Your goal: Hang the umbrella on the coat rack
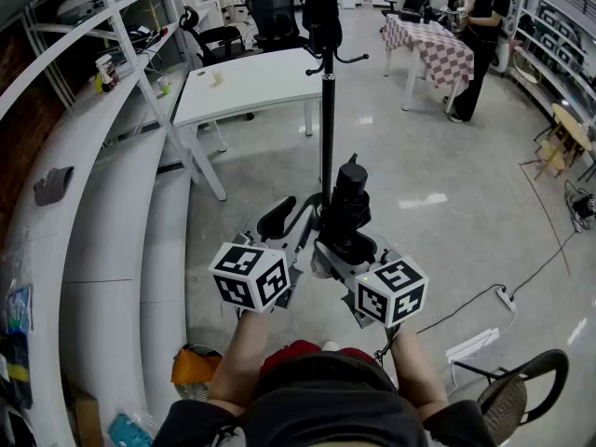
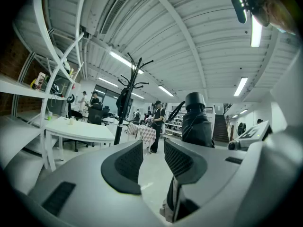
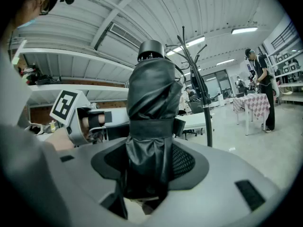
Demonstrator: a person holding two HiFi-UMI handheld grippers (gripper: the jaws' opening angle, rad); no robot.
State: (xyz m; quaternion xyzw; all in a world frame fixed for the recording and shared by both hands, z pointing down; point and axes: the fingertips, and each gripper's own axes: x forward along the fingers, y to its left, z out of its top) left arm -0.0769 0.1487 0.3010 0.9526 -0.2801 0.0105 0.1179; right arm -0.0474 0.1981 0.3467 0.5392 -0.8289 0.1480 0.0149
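The right tool [image 3: 150, 163] is clamped on the folded umbrella [image 3: 150, 98], holding it upright, well short of the coat rack [image 1: 327, 128]. The left tool [image 2: 152, 161] has its jaws apart with nothing between them. The umbrella looks light, its fabric soft and slippery, so the strapped middle seems the firmest place to hold.

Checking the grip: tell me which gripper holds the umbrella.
The right gripper: its jaws clamp the folded black umbrella, while the left gripper has parted jaws with nothing between them.
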